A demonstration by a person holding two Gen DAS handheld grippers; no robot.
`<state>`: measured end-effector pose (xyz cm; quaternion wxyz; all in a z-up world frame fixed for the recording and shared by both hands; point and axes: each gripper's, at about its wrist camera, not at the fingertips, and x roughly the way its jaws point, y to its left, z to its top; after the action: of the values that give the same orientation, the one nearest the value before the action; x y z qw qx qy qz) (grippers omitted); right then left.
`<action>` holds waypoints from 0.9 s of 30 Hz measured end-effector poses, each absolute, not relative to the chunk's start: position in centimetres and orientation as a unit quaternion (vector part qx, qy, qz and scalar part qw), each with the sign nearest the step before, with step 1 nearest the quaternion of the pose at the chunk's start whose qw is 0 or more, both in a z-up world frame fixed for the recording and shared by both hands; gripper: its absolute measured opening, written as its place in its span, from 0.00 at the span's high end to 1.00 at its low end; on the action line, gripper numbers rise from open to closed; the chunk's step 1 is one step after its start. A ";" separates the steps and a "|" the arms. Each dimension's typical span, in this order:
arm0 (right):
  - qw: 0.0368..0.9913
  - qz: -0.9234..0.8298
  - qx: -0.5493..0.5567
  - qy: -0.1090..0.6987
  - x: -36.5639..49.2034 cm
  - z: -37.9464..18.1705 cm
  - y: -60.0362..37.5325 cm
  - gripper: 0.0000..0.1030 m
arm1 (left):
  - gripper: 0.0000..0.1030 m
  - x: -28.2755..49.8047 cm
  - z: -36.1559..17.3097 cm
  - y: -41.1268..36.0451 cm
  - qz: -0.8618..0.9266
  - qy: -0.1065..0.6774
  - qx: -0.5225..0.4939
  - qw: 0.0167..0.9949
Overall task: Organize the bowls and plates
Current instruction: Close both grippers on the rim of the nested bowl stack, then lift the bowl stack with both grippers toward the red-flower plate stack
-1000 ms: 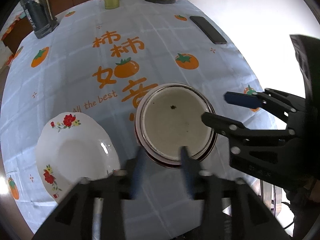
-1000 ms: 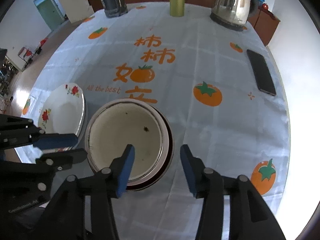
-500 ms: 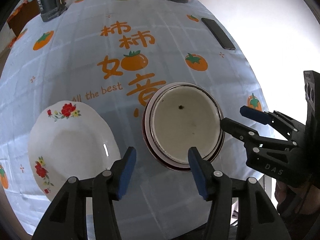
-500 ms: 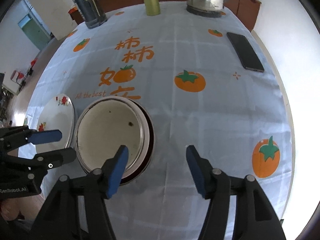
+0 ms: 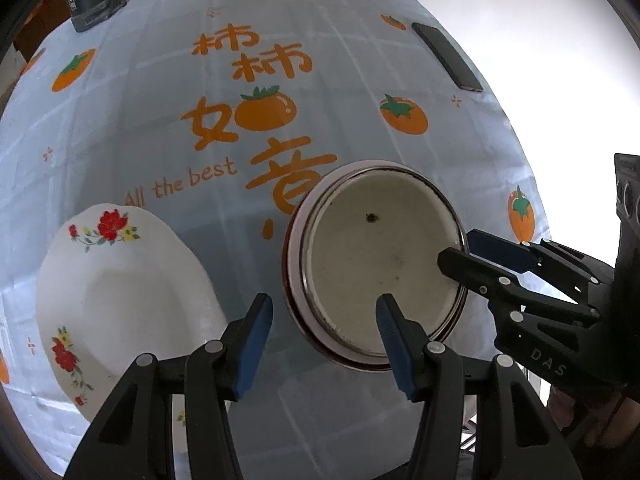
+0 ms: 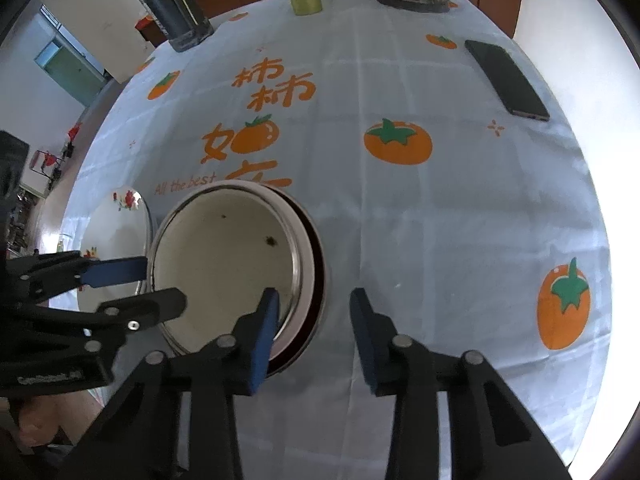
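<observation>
Straddling the rims of the stacked bowls [image 5: 380,276] from both sides, the two grippers hang over the desk [image 5: 340,80]. The left gripper [image 5: 324,340] has its fingers released; the right gripper [image 6: 314,336] is closing its fingers, not yet pressing. A flowered plate [image 5: 120,300] lies just left of the bowls.

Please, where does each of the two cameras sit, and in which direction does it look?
Left wrist view: sits on the left hand-held gripper, looks steeply down at the stacked bowls and floral plate; the right hand-held gripper enters from the right, jaws closing astride the bowl rim.
Right wrist view: sits on the right hand-held gripper, looks down at the bowls from their right side; the left hand-held gripper and part of a hand show at left.
Shared: bowls, plate, phone, persimmon tablecloth.
</observation>
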<state>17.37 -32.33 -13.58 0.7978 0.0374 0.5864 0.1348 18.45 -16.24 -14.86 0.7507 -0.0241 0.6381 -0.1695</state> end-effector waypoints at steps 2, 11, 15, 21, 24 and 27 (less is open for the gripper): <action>0.797 0.136 0.035 0.587 17.4 -13.6 -32.2 0.67 | 0.46 18.5 -15.1 -16.5 -0.171 0.640 -0.022 0.749; 0.795 0.140 0.022 0.590 17.4 -13.9 -31.7 0.79 | 0.60 18.8 -16.0 -16.6 -0.151 0.651 -0.006 0.744; 0.798 0.139 0.019 0.586 17.3 -13.9 -31.6 0.78 | 0.61 18.7 -16.2 -17.0 -0.142 0.652 0.010 0.745; 0.801 0.139 0.019 0.582 17.0 -13.7 -31.6 0.78 | 0.66 18.5 -16.3 -17.2 -0.132 0.654 0.016 0.745; 0.801 0.138 0.022 0.582 16.9 -13.5 -31.7 0.78 | 0.67 18.2 -16.3 -17.2 -0.133 0.656 0.011 0.743; 0.803 0.135 0.021 0.580 16.8 -13.4 -31.7 0.78 | 0.68 17.9 -16.1 -17.3 -0.134 0.654 0.010 0.744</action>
<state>16.75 -31.74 -13.35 0.8029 0.0214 0.5803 0.1346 17.91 -17.29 -16.11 0.7442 0.0100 0.6543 -0.1343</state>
